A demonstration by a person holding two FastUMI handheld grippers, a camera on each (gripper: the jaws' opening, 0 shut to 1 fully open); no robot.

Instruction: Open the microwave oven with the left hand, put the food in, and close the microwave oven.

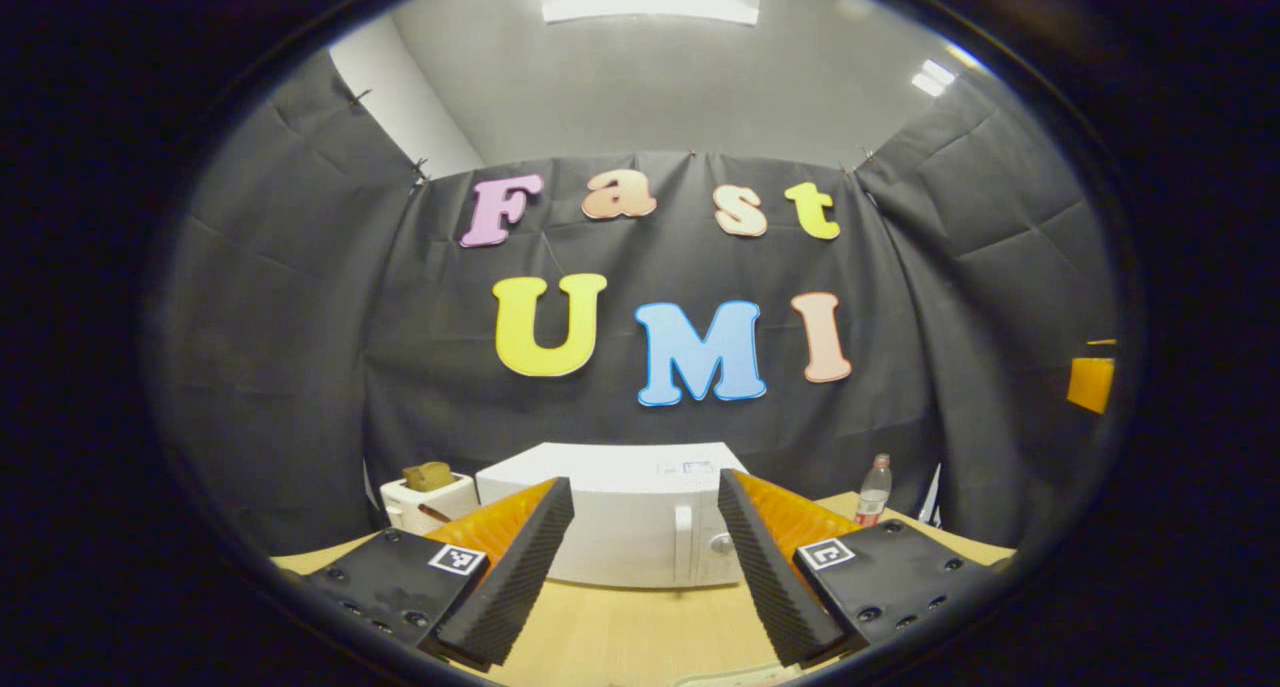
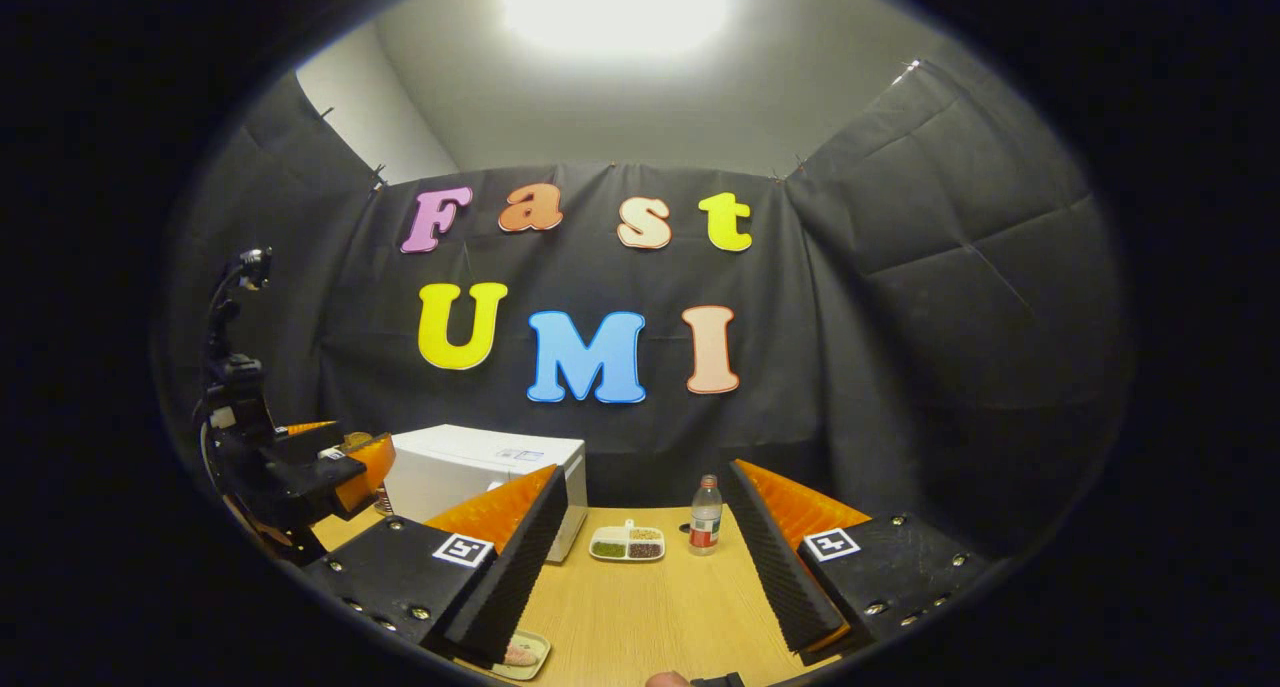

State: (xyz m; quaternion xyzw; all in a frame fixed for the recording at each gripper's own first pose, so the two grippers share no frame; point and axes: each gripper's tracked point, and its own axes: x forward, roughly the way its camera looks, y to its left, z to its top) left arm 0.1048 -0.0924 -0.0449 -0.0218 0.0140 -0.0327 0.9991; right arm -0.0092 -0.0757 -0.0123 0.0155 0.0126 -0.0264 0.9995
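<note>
The left claw (image 1: 645, 567) is standing wide open and holding nothing, and it is facing the microwave oven (image 1: 615, 512), probably to reach the door handle (image 1: 683, 545). The oven is sitting closed at the back of the table (image 1: 620, 637), with its long axis running left to right and its door facing the claw. The right claw (image 2: 640, 567) is also gaping empty. A plate of food (image 2: 520, 655) is lying just under its left finger, probably waiting to be picked up.
</note>
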